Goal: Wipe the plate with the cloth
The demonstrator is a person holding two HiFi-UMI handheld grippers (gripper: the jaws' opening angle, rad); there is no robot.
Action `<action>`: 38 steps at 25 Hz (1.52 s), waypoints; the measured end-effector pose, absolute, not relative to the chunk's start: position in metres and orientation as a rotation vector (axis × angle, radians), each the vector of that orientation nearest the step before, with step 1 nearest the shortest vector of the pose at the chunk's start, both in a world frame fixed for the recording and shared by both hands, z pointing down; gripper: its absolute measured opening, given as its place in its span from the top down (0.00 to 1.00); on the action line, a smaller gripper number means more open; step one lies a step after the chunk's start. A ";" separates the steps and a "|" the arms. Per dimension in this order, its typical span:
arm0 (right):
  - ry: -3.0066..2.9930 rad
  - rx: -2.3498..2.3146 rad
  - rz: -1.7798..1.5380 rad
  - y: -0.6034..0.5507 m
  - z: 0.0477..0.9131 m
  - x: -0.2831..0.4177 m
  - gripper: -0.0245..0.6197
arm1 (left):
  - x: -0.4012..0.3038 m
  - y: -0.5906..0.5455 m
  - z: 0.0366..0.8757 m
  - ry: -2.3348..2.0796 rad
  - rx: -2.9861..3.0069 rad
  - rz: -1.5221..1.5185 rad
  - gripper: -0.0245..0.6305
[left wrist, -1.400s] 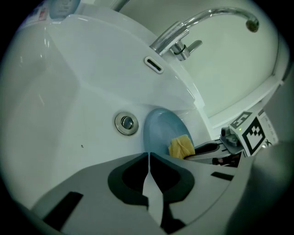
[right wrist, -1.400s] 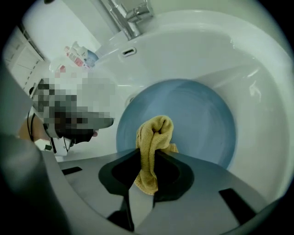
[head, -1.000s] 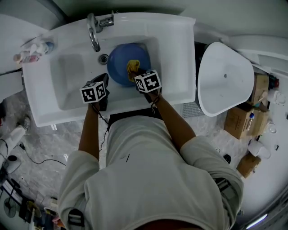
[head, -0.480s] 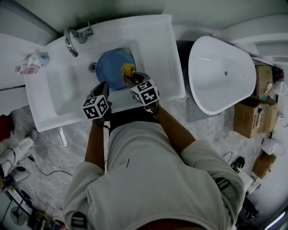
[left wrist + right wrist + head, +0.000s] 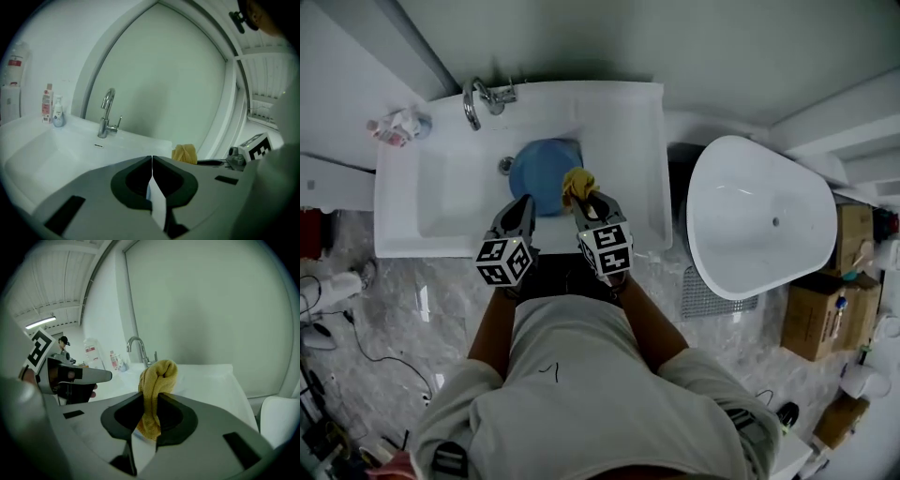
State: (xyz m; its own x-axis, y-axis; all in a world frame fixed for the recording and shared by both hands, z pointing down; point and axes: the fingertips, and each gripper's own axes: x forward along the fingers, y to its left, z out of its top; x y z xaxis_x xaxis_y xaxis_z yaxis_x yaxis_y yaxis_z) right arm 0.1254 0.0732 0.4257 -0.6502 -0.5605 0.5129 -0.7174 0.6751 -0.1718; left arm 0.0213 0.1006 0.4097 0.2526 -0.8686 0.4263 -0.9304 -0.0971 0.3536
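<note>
A person stands at a white sink (image 5: 630, 141) with a gripper in each hand. The blue plate (image 5: 539, 169) lies in the basin beside the drain (image 5: 505, 165), in front of the faucet (image 5: 474, 98) and toward the basin's right wall. It is the only thing in the basin.

The right gripper (image 5: 586, 199) is clamped on the yellow cloth (image 5: 579, 183). In the right gripper view the jaws (image 5: 150, 399) pinch the cloth (image 5: 157, 380) at its middle. The cloth is bunched into a roll whose long axis runs along the jaws. Its rounded, folded end sticks out past the tips toward the wall, and its lower end hangs inside the jaw opening. From the head view the cloth shows over the plate's right edge; whether the two touch cannot be told.

The left gripper (image 5: 522, 202), just beside the right one, points at the plate's near edge. Its jaws (image 5: 152, 161) are pressed together with nothing between them.

Bottles (image 5: 398, 127) stand on the sink's back left corner. To the right sit a white bathtub (image 5: 759, 220) and cardboard boxes (image 5: 811, 314), their contents too small to tell.
</note>
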 end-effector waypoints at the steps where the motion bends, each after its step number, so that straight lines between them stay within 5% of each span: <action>1: -2.488 1.016 0.496 0.073 0.415 0.127 0.85 | 0.022 0.101 0.399 -1.645 1.990 0.127 0.93; 19: -2.732 1.276 0.131 0.051 0.246 0.102 0.85 | -0.024 0.082 0.206 -1.958 2.376 0.007 0.93; 38: -2.684 1.365 0.030 0.056 0.220 0.101 0.85 | -0.058 0.089 0.200 -1.987 2.387 0.009 0.93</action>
State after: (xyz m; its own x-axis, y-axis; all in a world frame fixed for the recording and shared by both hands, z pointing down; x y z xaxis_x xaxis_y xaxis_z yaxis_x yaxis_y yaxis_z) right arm 0.1008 0.0560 0.2200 -0.5822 -0.8033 0.1251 -0.8059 0.5906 0.0412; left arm -0.0576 0.0890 0.2002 0.1818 -0.9829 0.0275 -0.9832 -0.1812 0.0236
